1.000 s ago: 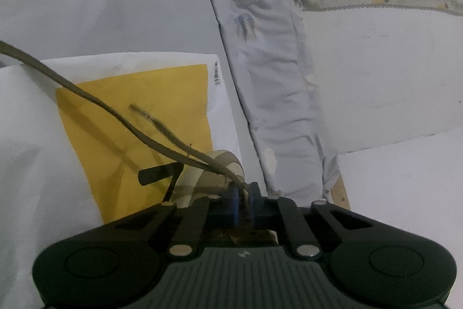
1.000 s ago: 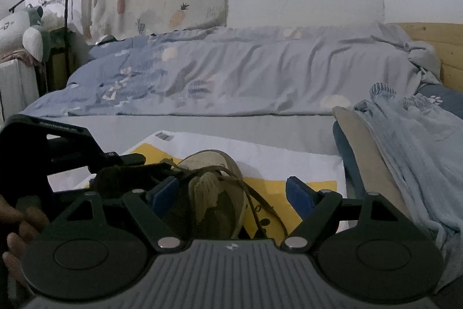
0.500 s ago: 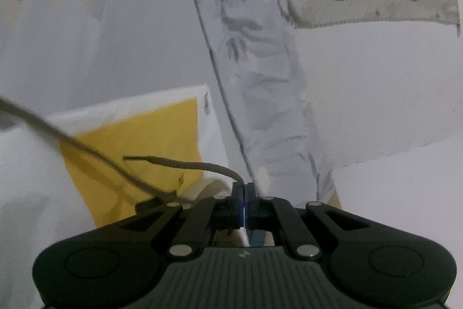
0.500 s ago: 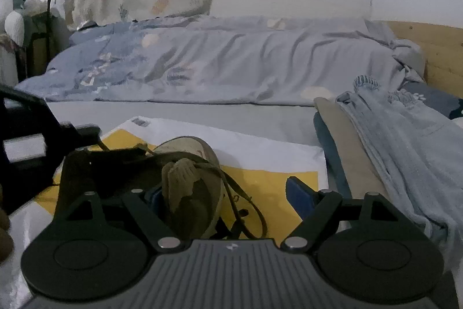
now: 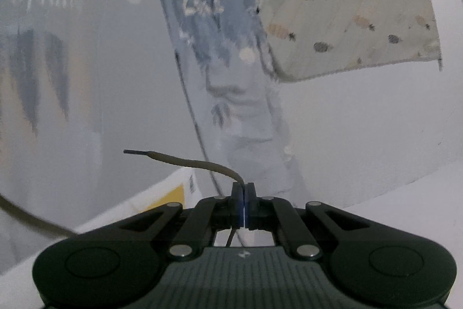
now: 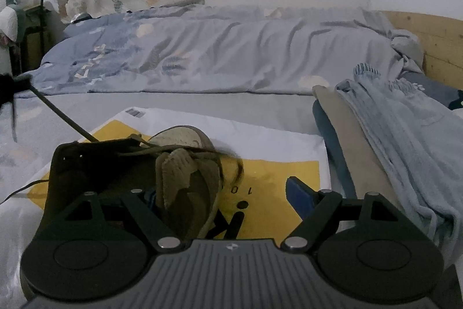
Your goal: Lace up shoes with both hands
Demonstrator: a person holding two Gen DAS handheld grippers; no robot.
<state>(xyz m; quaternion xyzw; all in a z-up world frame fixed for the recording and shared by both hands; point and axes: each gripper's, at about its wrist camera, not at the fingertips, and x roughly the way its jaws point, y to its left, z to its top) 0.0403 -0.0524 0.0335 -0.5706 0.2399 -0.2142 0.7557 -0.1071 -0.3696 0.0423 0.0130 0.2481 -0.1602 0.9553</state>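
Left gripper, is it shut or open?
Shut: left gripper pads meet, pinching the lace between them.

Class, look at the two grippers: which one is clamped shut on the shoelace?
The left gripper: its jaws pinch the shoelace, while the right gripper stands open around the shoe.

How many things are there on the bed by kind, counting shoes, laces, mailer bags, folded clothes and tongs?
Shoes: 1, the olive shoe
Laces: 1, the shoelace
Mailer bags: 1, the white and yellow bag under the shoe
Folded clothes piles: 1, the stack
Tongs: 2, the left tongs shut on the shoelace, the right tongs open around the shoe
Total: 6
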